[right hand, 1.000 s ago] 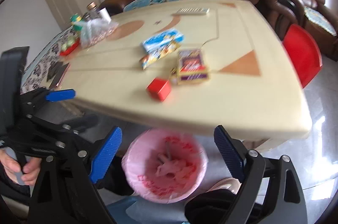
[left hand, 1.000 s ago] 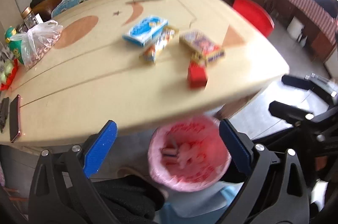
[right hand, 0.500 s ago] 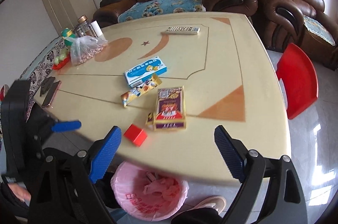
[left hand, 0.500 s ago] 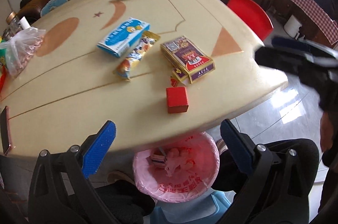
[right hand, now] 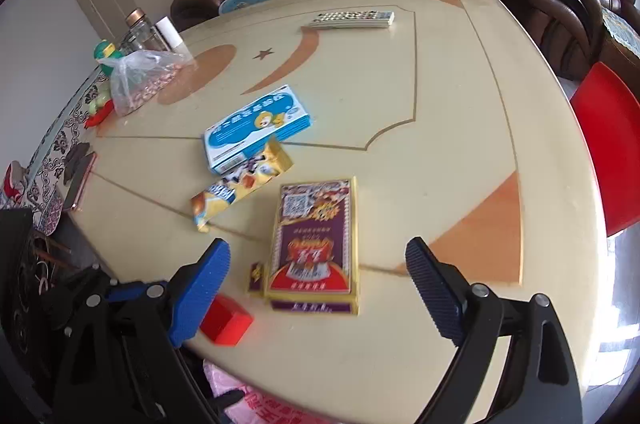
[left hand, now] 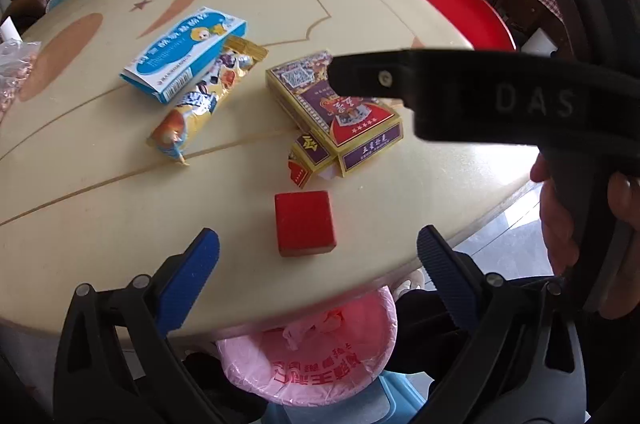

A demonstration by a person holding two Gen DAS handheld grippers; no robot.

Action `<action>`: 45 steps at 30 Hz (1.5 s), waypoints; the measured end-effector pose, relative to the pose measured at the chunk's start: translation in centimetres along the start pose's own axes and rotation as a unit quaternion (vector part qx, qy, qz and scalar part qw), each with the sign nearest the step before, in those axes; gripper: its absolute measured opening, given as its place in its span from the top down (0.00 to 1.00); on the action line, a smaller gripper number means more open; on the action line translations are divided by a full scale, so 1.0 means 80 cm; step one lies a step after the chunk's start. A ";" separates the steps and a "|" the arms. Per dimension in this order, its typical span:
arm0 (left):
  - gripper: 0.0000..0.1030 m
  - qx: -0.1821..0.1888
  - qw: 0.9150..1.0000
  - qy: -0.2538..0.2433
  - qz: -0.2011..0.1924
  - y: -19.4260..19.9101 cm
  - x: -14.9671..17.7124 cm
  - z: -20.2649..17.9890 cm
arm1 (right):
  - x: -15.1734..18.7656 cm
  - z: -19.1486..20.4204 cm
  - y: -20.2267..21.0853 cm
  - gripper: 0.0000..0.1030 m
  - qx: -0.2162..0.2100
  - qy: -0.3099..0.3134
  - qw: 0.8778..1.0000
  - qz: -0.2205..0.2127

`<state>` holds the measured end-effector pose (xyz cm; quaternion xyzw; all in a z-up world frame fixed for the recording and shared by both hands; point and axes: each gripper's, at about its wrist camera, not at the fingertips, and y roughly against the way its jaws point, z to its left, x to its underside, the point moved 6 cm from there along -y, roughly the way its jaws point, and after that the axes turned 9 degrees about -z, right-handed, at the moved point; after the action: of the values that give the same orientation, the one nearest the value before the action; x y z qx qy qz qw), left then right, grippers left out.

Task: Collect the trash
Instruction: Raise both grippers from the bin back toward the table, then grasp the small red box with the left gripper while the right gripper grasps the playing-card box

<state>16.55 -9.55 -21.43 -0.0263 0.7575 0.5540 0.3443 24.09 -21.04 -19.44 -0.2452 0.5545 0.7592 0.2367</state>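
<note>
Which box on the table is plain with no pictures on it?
The small red box near the table's front edge. The blue-and-white box shows a cartoon, and the purple-and-gold box has printed designs.

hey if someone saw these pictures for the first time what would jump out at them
Probably the small red box near the front edge of the cream round table, lying just ahead of the open left gripper. Behind it lies a purple and gold carton, framed by the open right gripper. A pink-lined bin waits under the table edge.

Red box, purple-and-gold carton, blue-and-white box, pink bin liner.
</note>
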 end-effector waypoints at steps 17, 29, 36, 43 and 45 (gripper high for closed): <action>0.06 -0.045 0.999 0.001 0.018 -0.024 0.012 0.017 | 0.013 0.010 -0.038 0.15 0.012 0.032 0.999 0.014; 0.08 -0.044 0.999 0.011 0.006 -0.025 0.006 0.018 | 0.017 0.001 -0.050 0.15 0.036 0.032 0.999 0.017; 0.25 -0.048 0.999 0.009 0.005 -0.023 0.001 0.019 | 0.018 -0.004 -0.050 0.15 0.043 0.033 0.998 0.011; 0.39 -0.047 0.999 -0.021 0.000 -0.023 0.003 -0.004 | 0.023 -0.002 -0.052 0.16 0.051 0.047 0.998 0.006; 0.51 -0.054 0.998 -0.016 0.000 -0.022 0.001 -0.001 | 0.023 0.000 -0.052 0.17 0.053 0.052 0.997 0.003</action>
<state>17.19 -10.26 -22.90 -0.0361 0.7205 0.5947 0.3547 25.30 -19.74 -23.68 -0.2701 0.6061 0.7156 0.2181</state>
